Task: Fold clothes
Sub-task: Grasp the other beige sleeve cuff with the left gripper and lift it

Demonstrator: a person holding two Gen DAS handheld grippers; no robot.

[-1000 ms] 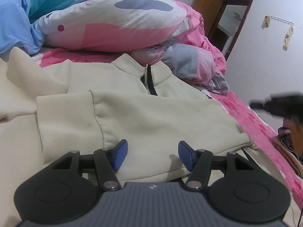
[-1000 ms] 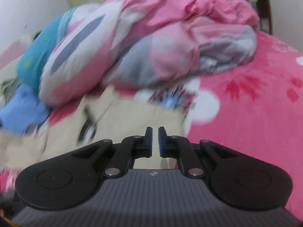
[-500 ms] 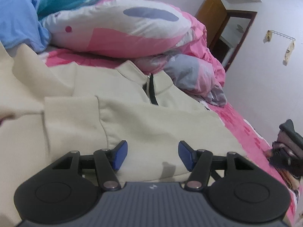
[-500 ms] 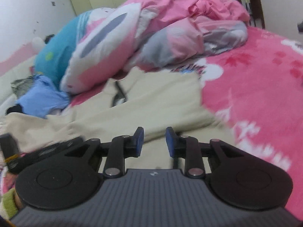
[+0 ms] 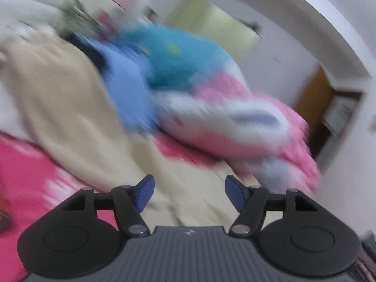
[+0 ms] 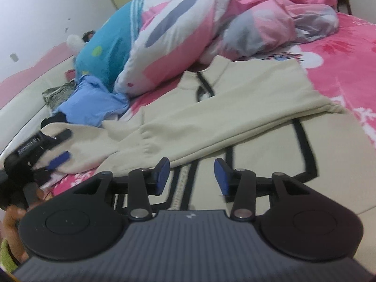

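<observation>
Cream sweatshirt (image 6: 235, 108), one garment, lies spread on the pink bed (image 6: 340, 54), its collar and short zip toward 12 o'clock in the right wrist view. One sleeve (image 6: 211, 129) is laid across the chest, its cuff near 9 o'clock. A second sleeve runs out toward 9 o'clock, and the left gripper (image 6: 60, 145) hangs at its end with fingers spread; whether they touch the cloth cannot be told. In its own blurred view the left gripper (image 5: 189, 193) shows the same wide gap with nothing between. The right gripper (image 6: 189, 176) hovers over the lower body of the garment at 6 o'clock, fingers parted and empty.

By the look of it, the sleeve-folding stage is in hand: one sleeve is in, the other is not. The likely next move calls for a pinch on that loose cuff and a carry across the chest, kept flat.

Count: one sweatshirt, two grippers, one heaped quilt (image 6: 270, 18), one blue garment (image 6: 94, 103) at 10 o'clock.
</observation>
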